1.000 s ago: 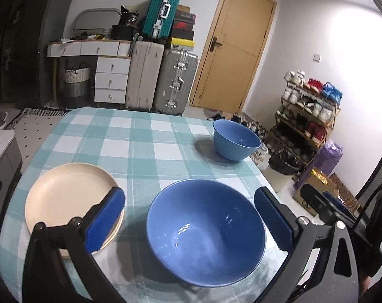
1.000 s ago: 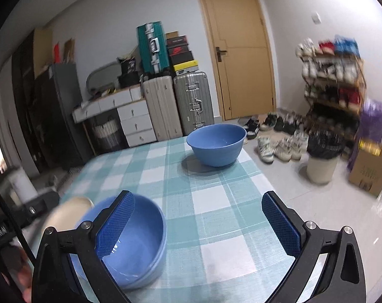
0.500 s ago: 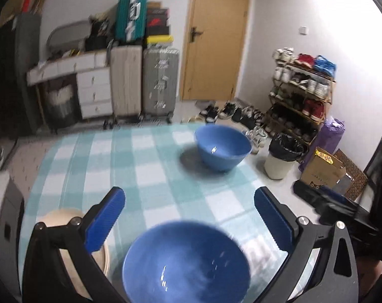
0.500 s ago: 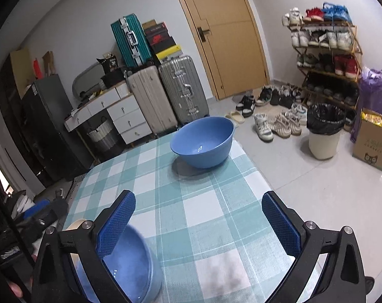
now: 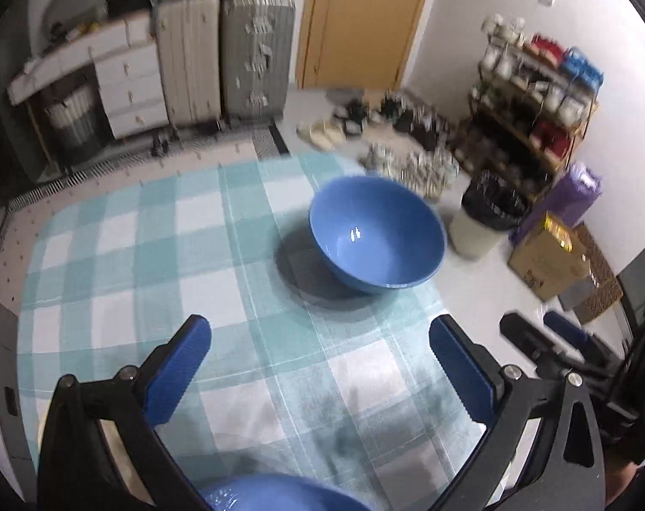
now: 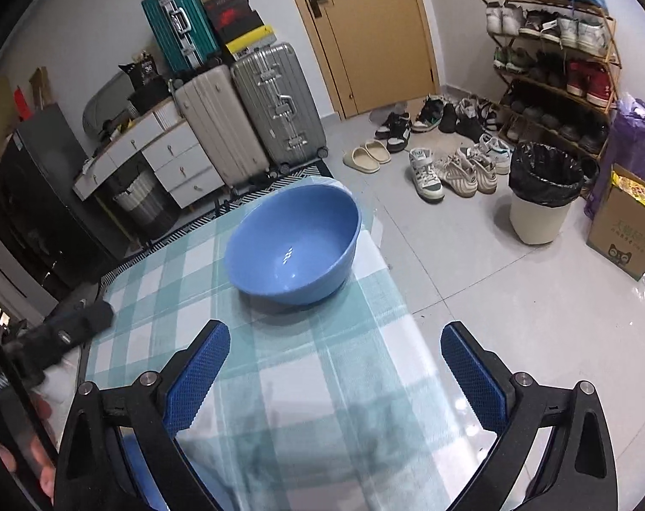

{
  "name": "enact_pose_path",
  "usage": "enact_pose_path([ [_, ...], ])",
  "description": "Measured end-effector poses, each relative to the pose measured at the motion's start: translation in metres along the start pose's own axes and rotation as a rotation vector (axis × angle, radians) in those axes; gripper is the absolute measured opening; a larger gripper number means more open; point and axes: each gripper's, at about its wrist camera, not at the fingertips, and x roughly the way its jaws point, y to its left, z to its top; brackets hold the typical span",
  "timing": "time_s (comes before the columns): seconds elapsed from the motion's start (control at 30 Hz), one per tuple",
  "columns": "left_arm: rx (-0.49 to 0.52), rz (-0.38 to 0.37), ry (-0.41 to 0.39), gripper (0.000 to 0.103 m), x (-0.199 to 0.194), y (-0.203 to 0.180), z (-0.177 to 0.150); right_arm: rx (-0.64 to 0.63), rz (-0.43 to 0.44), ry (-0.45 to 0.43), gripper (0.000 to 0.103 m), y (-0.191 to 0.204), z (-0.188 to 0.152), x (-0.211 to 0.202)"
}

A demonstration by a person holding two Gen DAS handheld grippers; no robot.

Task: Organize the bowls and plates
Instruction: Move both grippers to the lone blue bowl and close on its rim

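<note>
Fingers of both grippers stand wide apart and hold nothing. The left gripper [image 5: 318, 366] hangs over the near middle of the table [image 5: 122, 264], and the right gripper [image 6: 335, 366] hangs over its near right part, close to the right edge.

The far bowl [image 5: 378, 238] sits upright near the table's far right corner, well apart from both pairs of fingers. From the left gripper it lies ahead and a little to the right; from the right gripper, where it shows as [image 6: 295, 242], it lies ahead and slightly left, almost on the line between the fingers. I judge the right gripper the nearer and better lined up for it. Being round, the bowl has no long axis, so its near rim is the likely place to grasp.

A second blue bowl [image 5: 275, 494] shows only as a rim at the bottom edge of the left view, below that gripper. A pale sliver that may be a plate [image 5: 109, 430] peeks out behind the left finger; too little shows to be sure.
</note>
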Motion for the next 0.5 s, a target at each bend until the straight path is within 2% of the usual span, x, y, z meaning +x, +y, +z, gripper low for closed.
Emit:
enact_pose_path([
  [0.1, 0.007, -0.043, 0.048, 0.103, 0.025, -0.002, 0.008, 0.014, 0.024, 0.047, 0.100, -0.006, 0.016, 0.024],
  [0.2, 0.045, -0.013, 0.085, 0.103, 0.046, -0.008, 0.018, 0.043, 0.056, 0.107, 0.093, -0.016, 0.028, 0.050],
  [0.27, 0.043, -0.008, 0.103, 0.103, 0.058, -0.010, 0.025, 0.059, 0.063, 0.133, 0.092, -0.021, 0.032, 0.066],
  [0.4, -0.029, -0.069, 0.146, 0.103, 0.082, -0.009, 0.038, 0.079, 0.070, 0.174, 0.085, -0.029, 0.042, 0.096],
  [0.5, -0.074, -0.048, 0.174, 0.102, 0.100, -0.007, 0.046, 0.109, 0.087, 0.197, 0.085, -0.035, 0.051, 0.114],
])
